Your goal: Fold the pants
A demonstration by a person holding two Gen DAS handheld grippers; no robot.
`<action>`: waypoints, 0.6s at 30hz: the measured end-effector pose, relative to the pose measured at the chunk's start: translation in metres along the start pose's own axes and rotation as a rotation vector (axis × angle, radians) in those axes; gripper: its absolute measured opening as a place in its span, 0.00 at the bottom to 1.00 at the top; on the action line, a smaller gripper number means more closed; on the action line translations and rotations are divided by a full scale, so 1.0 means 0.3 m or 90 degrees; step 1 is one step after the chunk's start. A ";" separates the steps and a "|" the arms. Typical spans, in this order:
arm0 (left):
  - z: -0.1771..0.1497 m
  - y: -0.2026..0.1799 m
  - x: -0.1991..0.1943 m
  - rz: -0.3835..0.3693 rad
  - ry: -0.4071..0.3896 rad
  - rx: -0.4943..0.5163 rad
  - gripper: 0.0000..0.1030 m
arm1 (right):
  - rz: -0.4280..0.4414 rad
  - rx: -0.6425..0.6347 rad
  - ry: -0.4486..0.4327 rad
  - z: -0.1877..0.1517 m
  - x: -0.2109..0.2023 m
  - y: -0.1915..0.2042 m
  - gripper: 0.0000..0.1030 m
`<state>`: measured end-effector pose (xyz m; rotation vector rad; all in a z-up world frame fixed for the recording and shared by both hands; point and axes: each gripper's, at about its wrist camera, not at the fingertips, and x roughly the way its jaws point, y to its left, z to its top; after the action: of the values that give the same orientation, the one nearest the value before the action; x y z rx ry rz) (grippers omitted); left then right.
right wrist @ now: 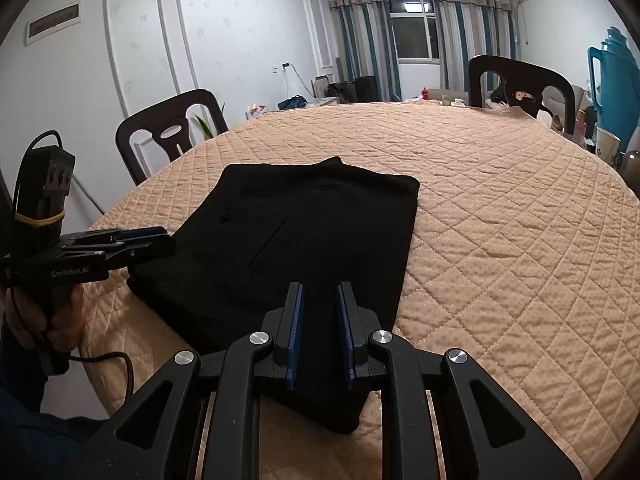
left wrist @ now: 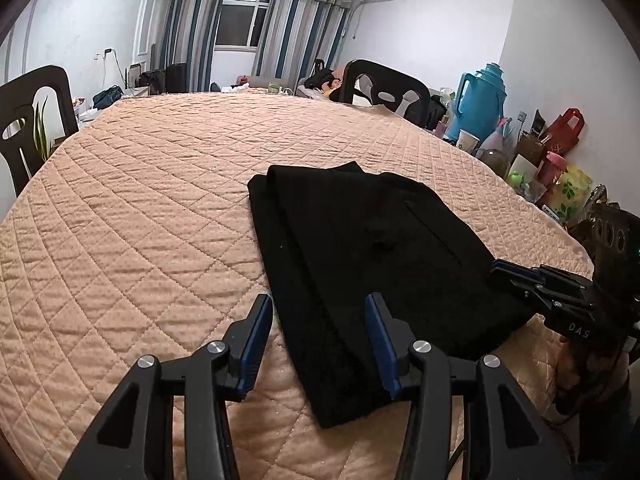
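Black pants [left wrist: 360, 248] lie folded into a flat rectangle on the peach quilted table cover [left wrist: 140, 220]. My left gripper [left wrist: 318, 304] is open over the fold's near left edge, one finger above the quilt and the other above the cloth, with nothing pinched. In the right wrist view the pants [right wrist: 320, 232] spread ahead of my right gripper [right wrist: 321, 290], whose blue pads stand a narrow gap apart with nothing between them. The left gripper [right wrist: 156, 236] reaches the pants' left edge, and the right gripper [left wrist: 514, 274] sits at their right edge.
Black chairs [left wrist: 36, 116] [right wrist: 520, 80] stand around the table. A blue thermos [left wrist: 478, 100], a cup and bags crowd the right side beyond the table edge. A hand [right wrist: 48, 320] grips the left tool's handle, with its cable hanging by the near edge.
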<state>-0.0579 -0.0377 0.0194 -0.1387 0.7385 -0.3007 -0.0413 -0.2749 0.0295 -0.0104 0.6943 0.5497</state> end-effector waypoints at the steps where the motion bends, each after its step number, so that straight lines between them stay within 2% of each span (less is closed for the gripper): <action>1: 0.000 0.001 0.001 0.000 0.000 -0.002 0.50 | -0.001 0.001 0.001 0.000 -0.002 0.001 0.17; 18: 0.033 -0.016 0.022 0.029 0.009 0.004 0.52 | -0.011 0.010 0.013 0.026 0.005 0.006 0.23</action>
<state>-0.0476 -0.0441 0.0236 -0.1138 0.7537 -0.2616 -0.0365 -0.2713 0.0350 -0.0080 0.7171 0.5279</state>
